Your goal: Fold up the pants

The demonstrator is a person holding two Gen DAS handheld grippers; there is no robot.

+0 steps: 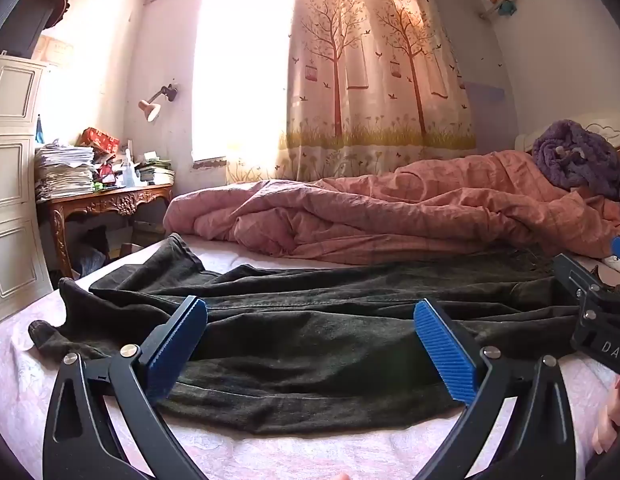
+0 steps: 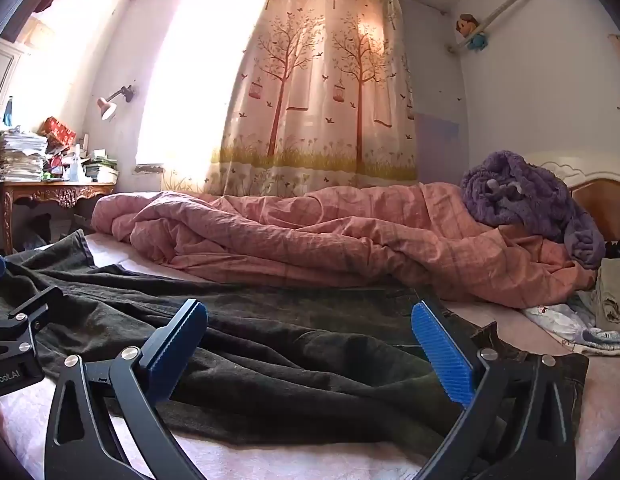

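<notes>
**Both grippers spread wide over dark pants on the bed**

The left gripper (image 1: 310,344) hangs low over the pants (image 1: 310,344), tilted slightly down, its blue-padded fingers (image 1: 178,344) wide apart and gripping nothing. The right gripper (image 2: 310,348) sits beside it in the same posture, fingers (image 2: 442,356) splayed, nothing between them. The dark pants (image 2: 270,360) lie lengthwise across the pale pink sheet (image 1: 270,456), rumpled, in front of a bunched pink duvet (image 1: 390,208).

The left wrist view takes in the leg ends, where the cuffs (image 1: 62,320) trail toward the bed's edge, with the right gripper's black body at its right border. The right wrist view shows the other end, the waist part with stitched seams under its right finger, and a purple blanket (image 2: 526,196) and loose clothes (image 2: 590,320) by the headboard. A cluttered wooden desk (image 1: 106,200) stands beyond the bed's foot, and a tree-printed curtain (image 2: 318,92) hangs behind.
</notes>
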